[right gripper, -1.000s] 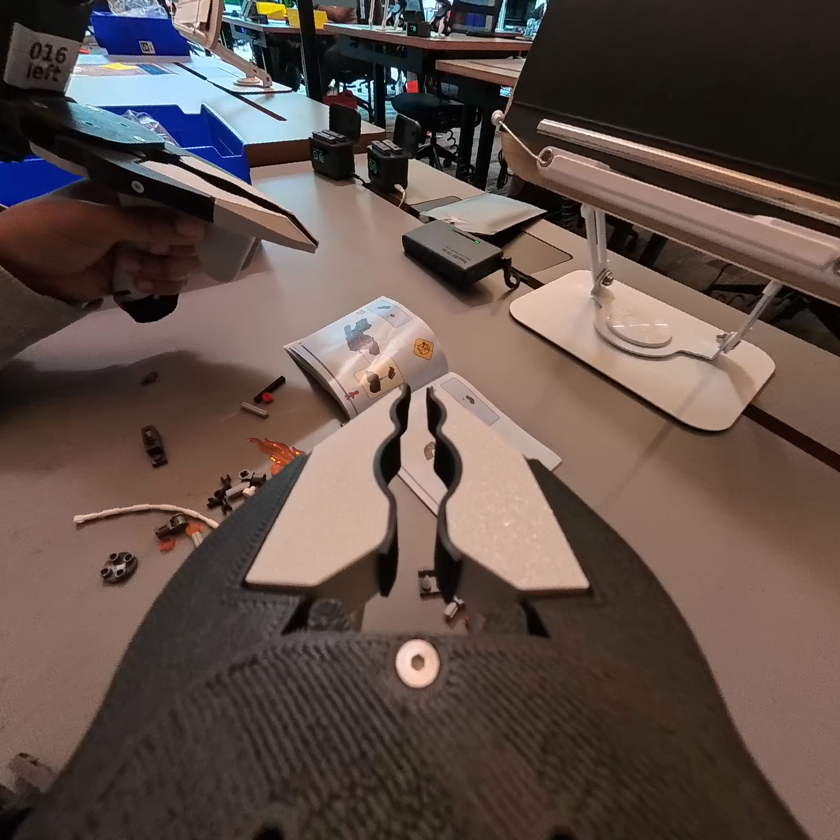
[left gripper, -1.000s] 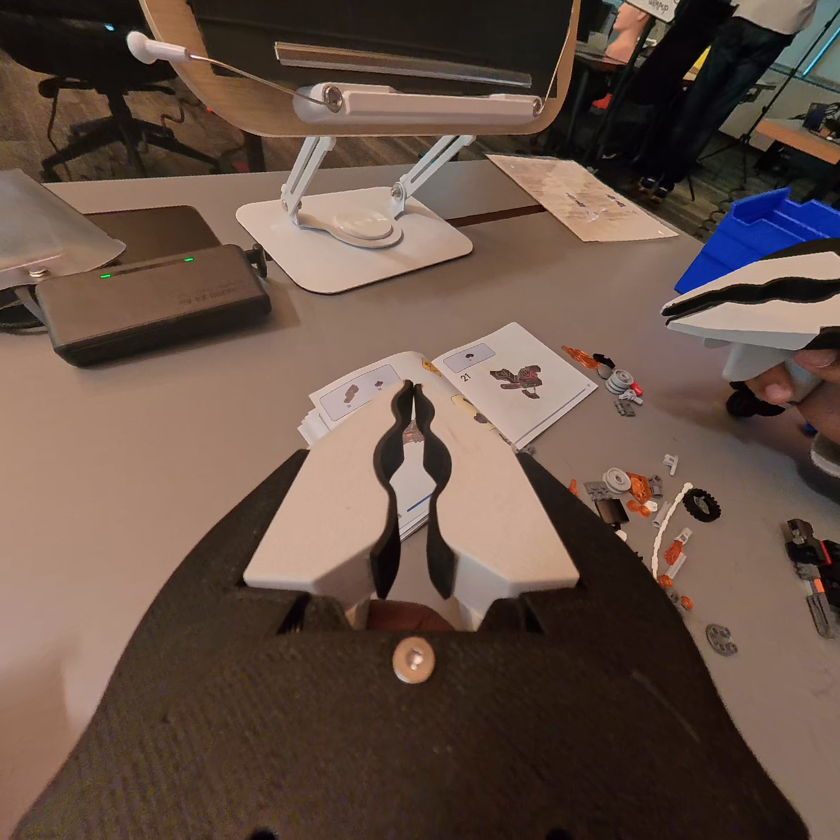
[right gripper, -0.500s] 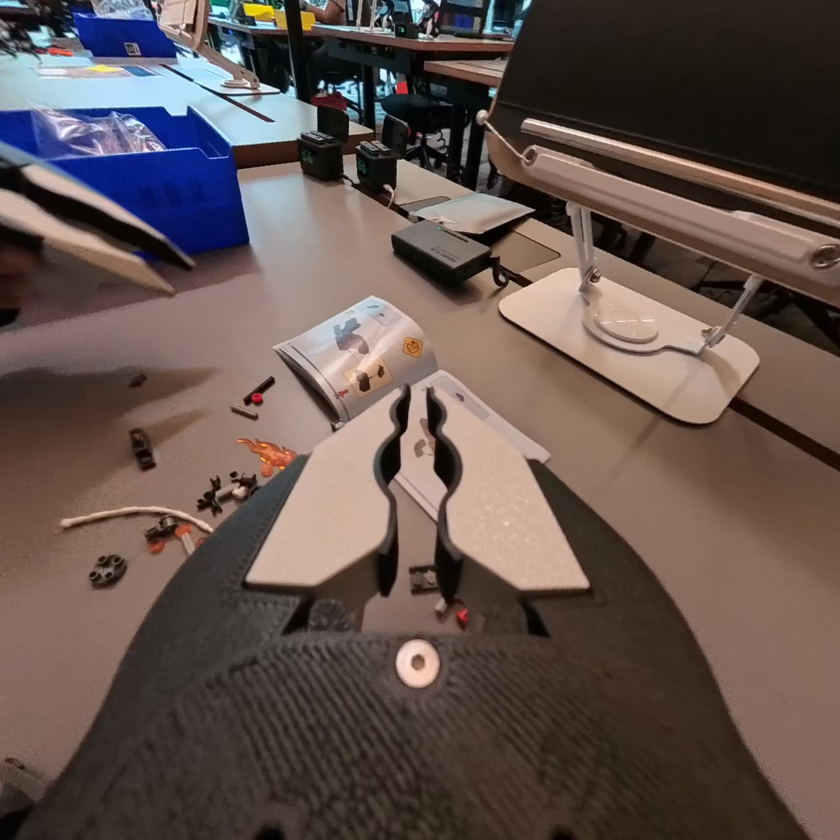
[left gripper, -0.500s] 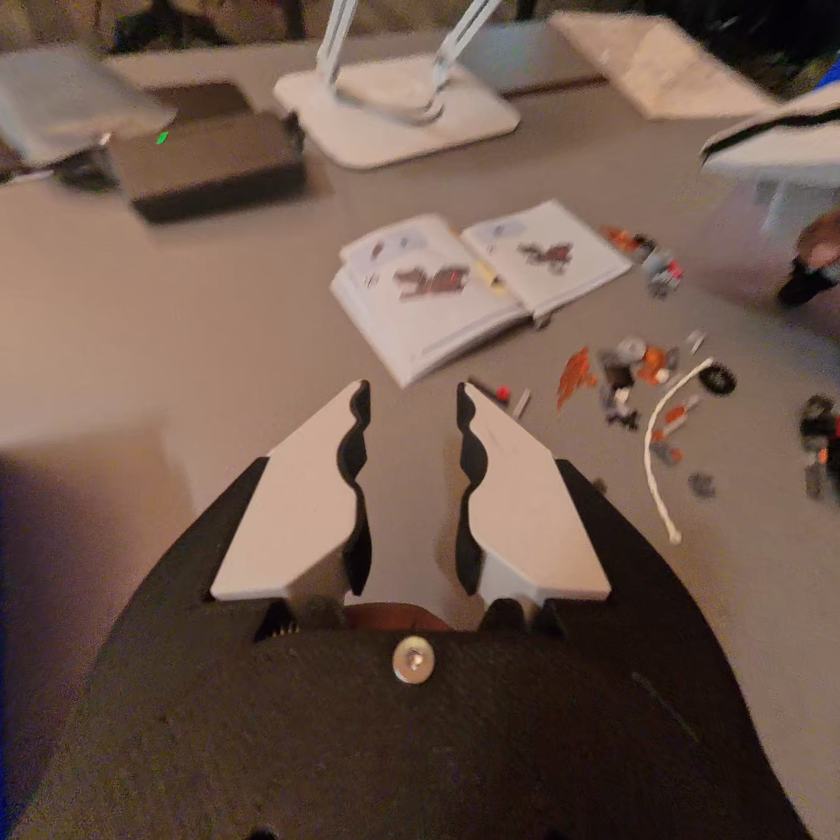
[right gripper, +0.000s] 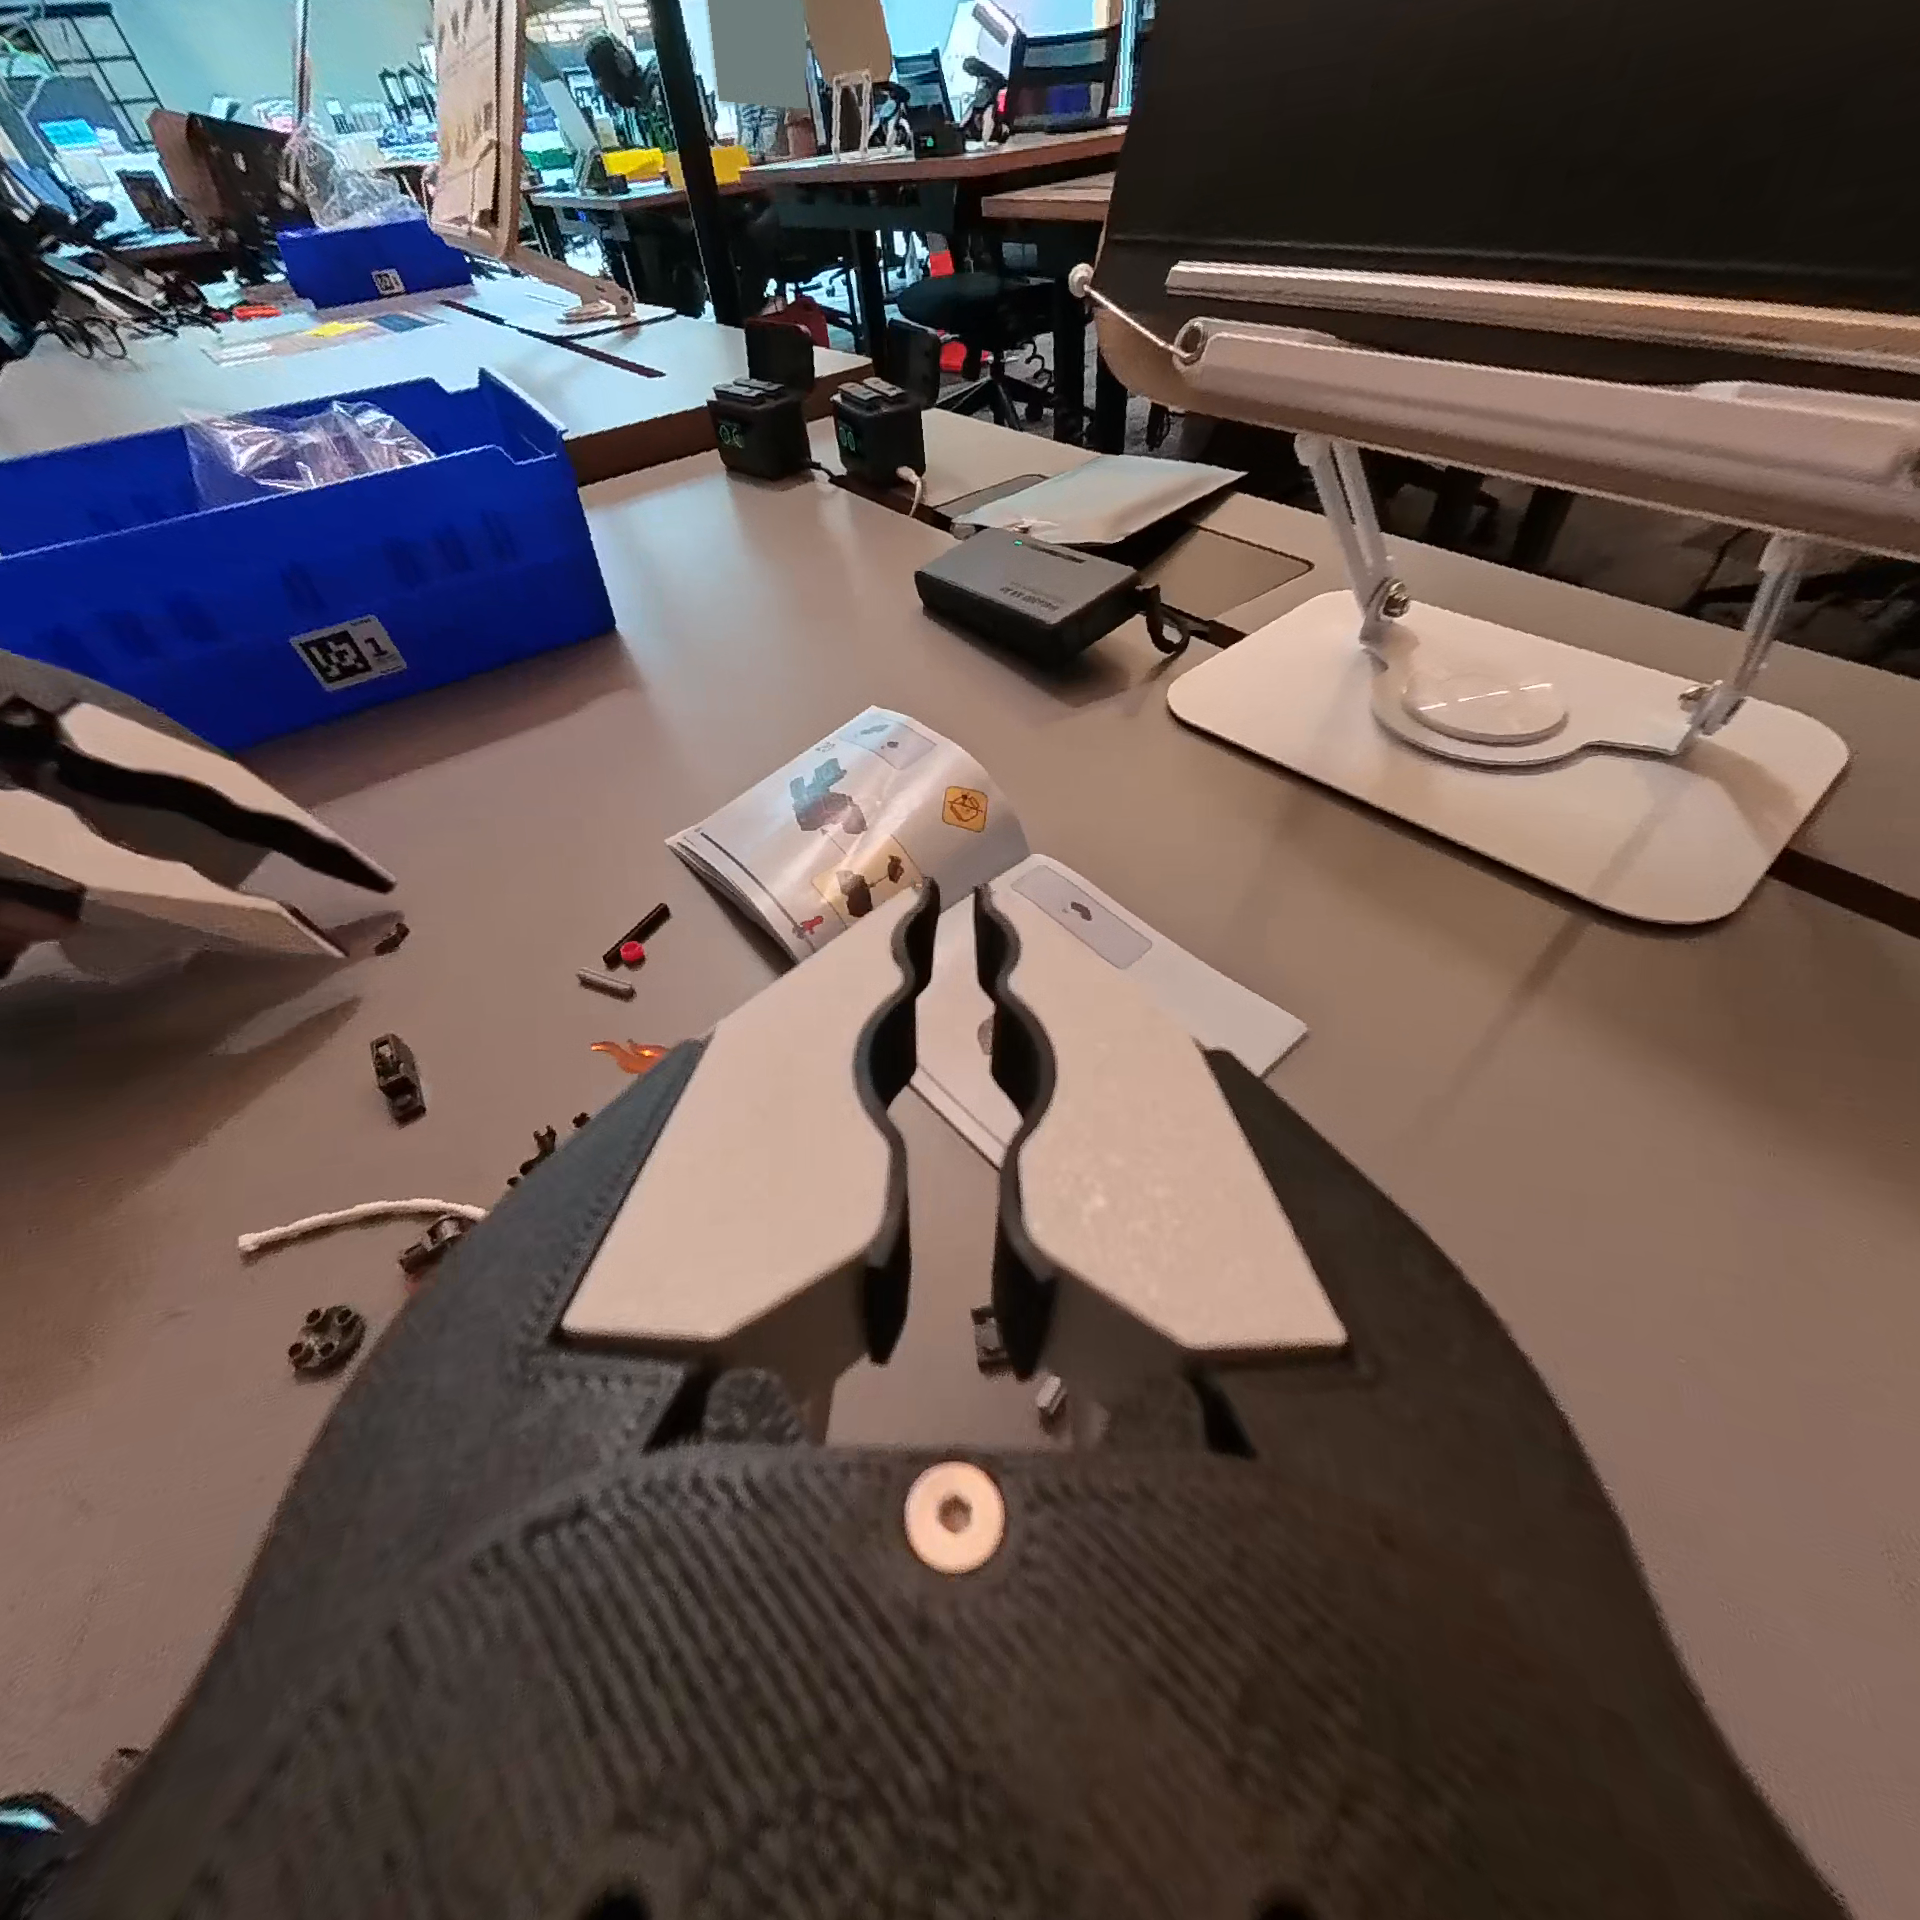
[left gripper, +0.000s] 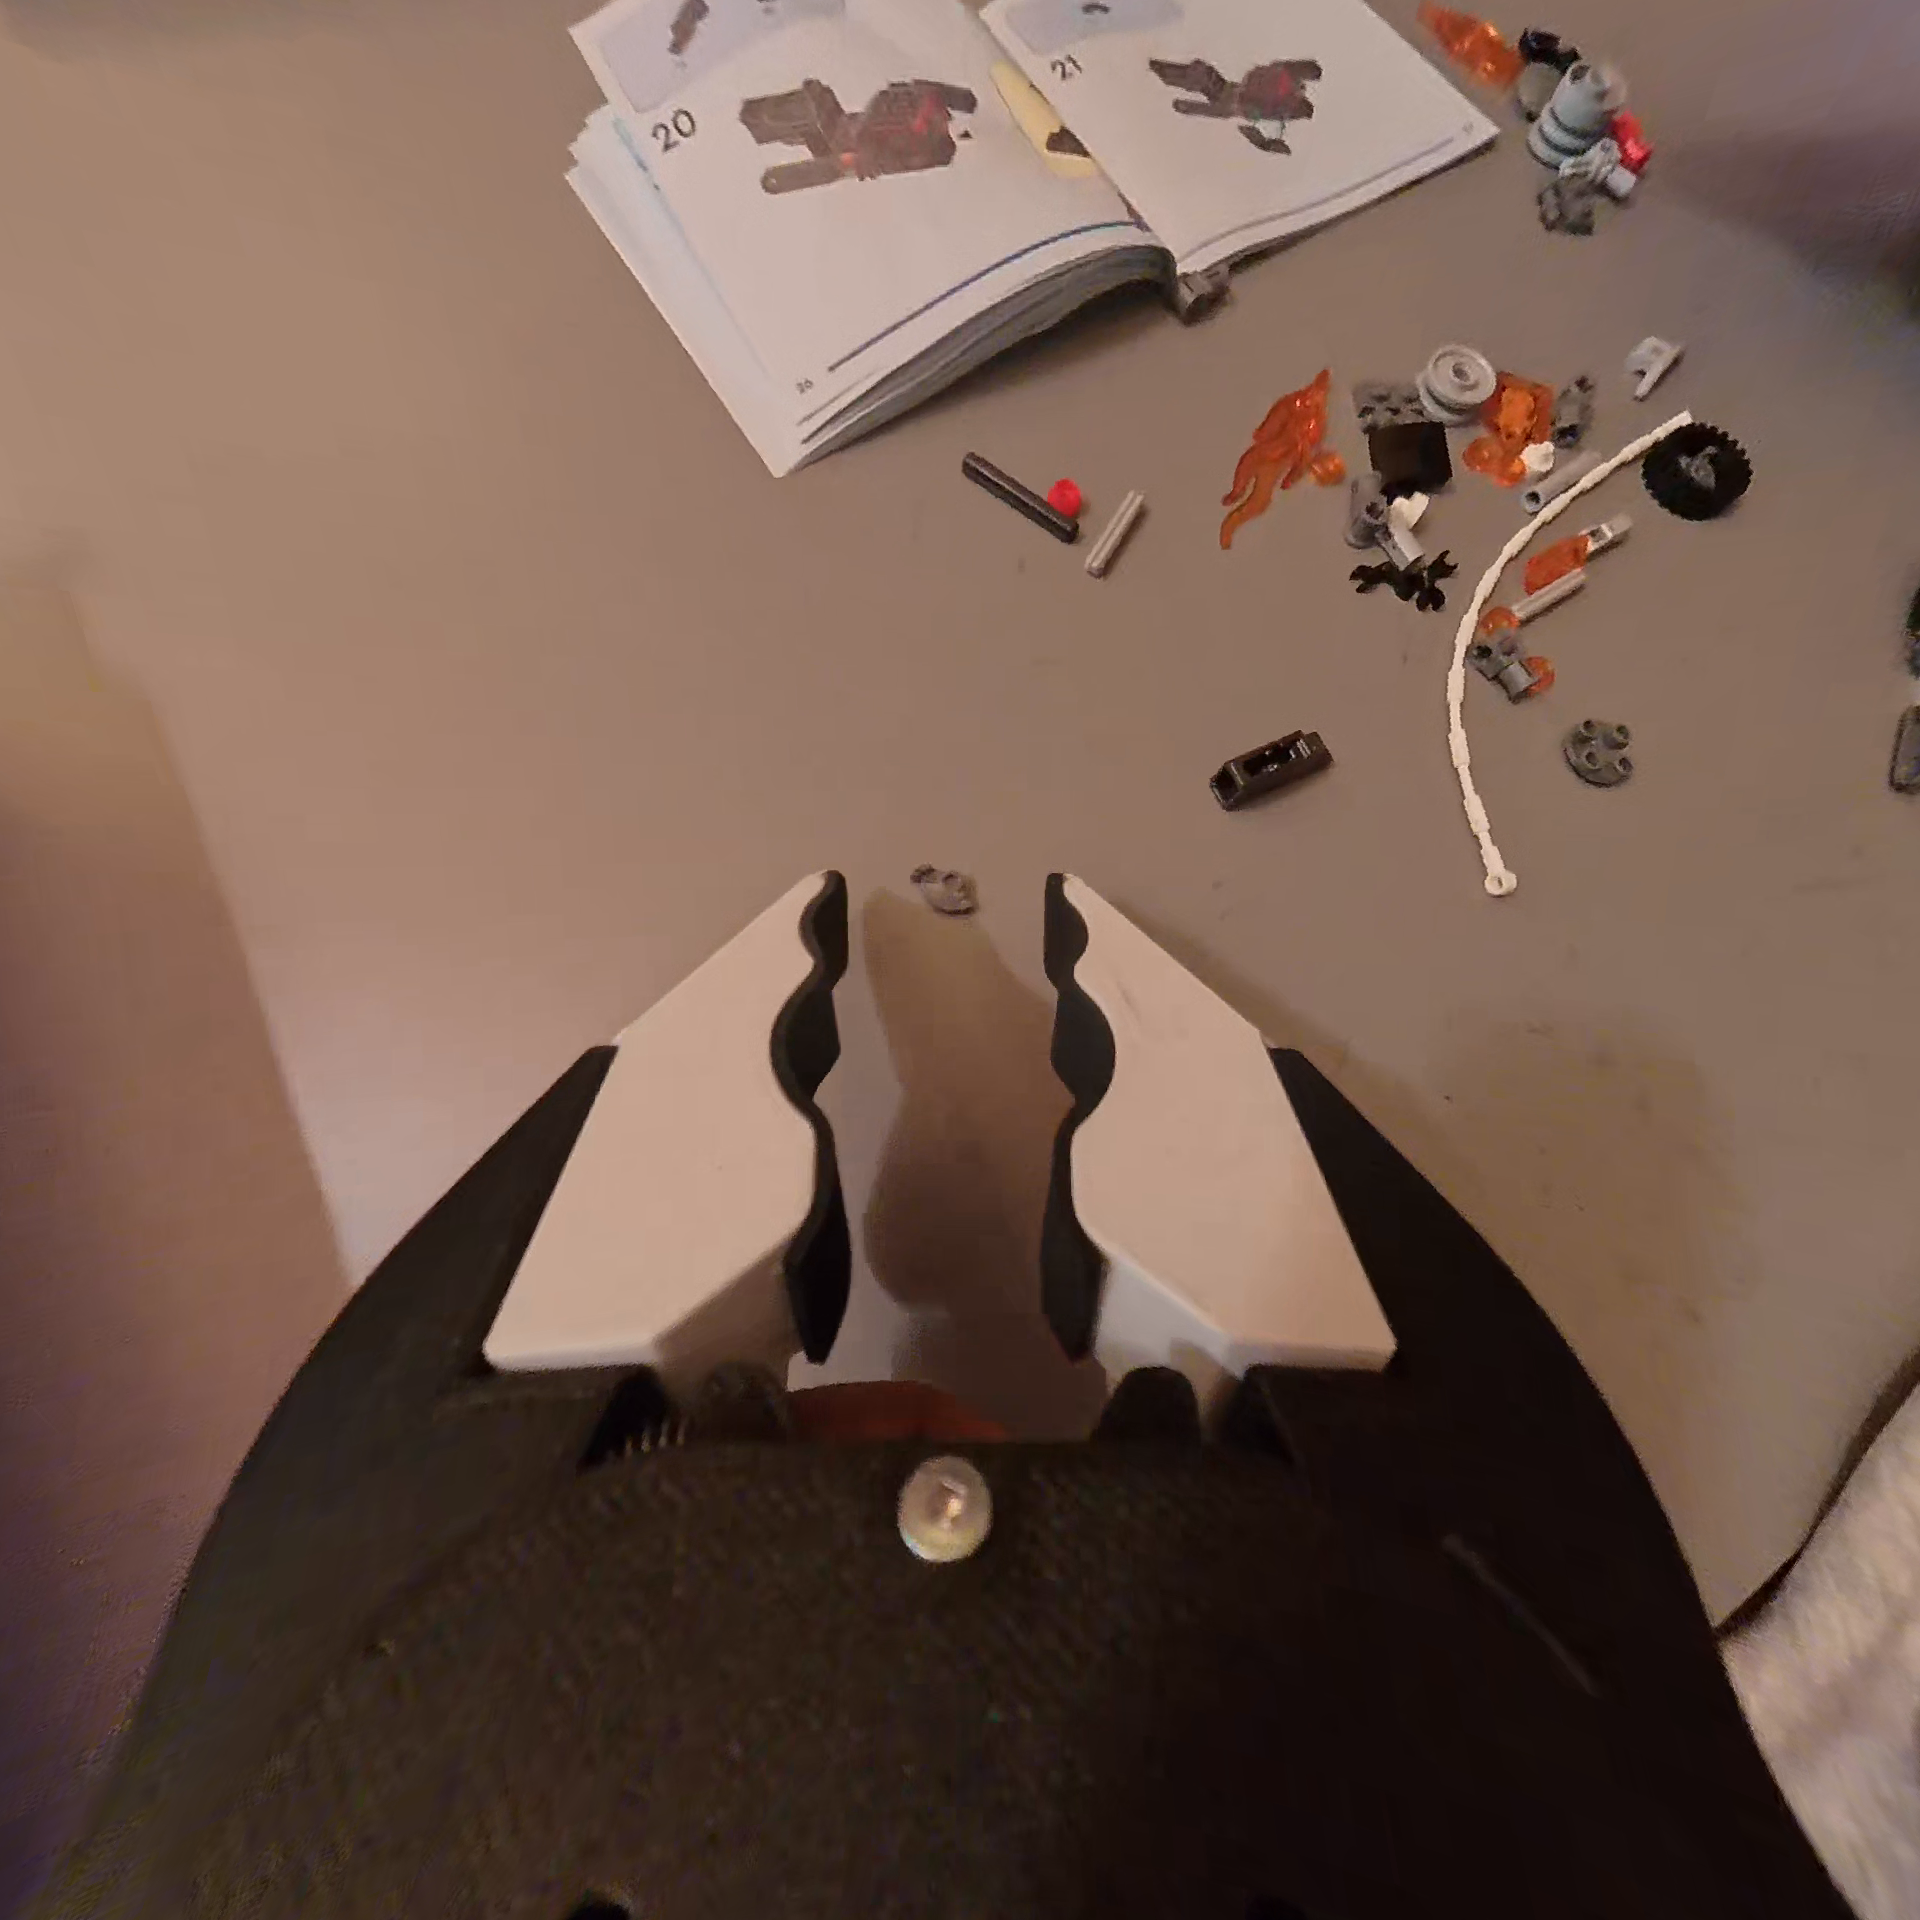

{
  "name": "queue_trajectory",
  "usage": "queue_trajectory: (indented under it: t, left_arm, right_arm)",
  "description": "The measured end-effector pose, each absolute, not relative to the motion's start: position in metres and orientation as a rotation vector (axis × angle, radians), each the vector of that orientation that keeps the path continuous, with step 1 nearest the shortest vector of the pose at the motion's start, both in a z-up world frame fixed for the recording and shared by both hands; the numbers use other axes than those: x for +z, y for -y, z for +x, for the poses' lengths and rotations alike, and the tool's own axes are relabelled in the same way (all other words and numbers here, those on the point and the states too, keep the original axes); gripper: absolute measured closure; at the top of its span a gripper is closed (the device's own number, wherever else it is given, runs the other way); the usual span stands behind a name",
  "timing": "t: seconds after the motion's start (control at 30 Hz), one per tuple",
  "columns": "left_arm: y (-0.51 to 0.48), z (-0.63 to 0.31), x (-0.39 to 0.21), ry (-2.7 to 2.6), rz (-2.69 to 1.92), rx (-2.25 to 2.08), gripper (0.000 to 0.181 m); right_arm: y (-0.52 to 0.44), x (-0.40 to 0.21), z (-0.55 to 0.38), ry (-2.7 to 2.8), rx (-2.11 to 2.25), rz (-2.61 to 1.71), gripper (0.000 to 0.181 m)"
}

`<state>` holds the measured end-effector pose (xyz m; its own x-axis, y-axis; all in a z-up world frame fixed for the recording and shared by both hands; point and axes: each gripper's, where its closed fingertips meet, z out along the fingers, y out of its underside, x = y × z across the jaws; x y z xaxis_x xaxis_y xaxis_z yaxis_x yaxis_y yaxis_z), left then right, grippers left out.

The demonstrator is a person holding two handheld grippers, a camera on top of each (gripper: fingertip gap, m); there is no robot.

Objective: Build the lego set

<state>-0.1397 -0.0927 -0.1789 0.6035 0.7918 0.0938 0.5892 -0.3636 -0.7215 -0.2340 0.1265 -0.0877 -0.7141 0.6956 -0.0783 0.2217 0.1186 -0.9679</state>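
My left gripper [left gripper: 945, 883] is open and low over the grey table, with a small dark grey lego piece [left gripper: 943, 890] lying between its fingertips. It also shows in the right wrist view [right gripper: 208, 862], tips down by that piece [right gripper: 390, 938]. The open instruction booklet [left gripper: 935, 177] lies ahead. To its right are a black rod [left gripper: 1013, 497], a black brick [left gripper: 1270, 753], an orange flame piece [left gripper: 1283, 452], a white string [left gripper: 1475, 665] and several small parts. My right gripper [right gripper: 954, 899] hovers over the booklet [right gripper: 862, 821], jaws a narrow slit apart with nothing between them.
A blue bin [right gripper: 312, 582] stands at the far left. A white tablet stand base [right gripper: 1507, 769] and a black power bank [right gripper: 1023, 603] sit behind the booklet. A round dark plate [left gripper: 1597, 750] and a black tyre [left gripper: 1696, 473] lie among the parts. My right fingertips sit around 25 cm from my left ones. The black brick [left gripper: 1270, 753] is about 6 cm from my left fingertips. My right wrist view [right gripper: 396, 1062] looks at it from another angle. The black rod [left gripper: 1013, 497] lies around 10 cm away from my left fingertips. It turns up in the right wrist view [right gripper: 635, 930] as well.
My left gripper opened, pulled back from over the booklet and dropped to the table around the small dark grey piece. The right gripper has hardly moved.
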Motion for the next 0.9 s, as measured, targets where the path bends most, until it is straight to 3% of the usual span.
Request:
queue_trajectory:
  t: [0.1, 0.37, 0.9]
  left_arm:
    - [0.094, -0.142, -0.189, 1.115, -2.117, 0.362, 0.145]
    - [0.093, -0.144, -0.189, 1.098, -2.108, 0.370, 0.173]
    - [0.091, -0.147, -0.165, 1.050, -1.955, 0.312, 0.181]
  right_arm:
    - [-0.124, -0.087, -0.233, 2.012, 1.629, -0.880, 0.175]
    - [-0.115, -0.081, -0.226, 2.028, 1.640, -0.832, 0.174]
    - [-0.101, -0.085, -0.218, 2.077, 1.531, -0.718, 0.172]
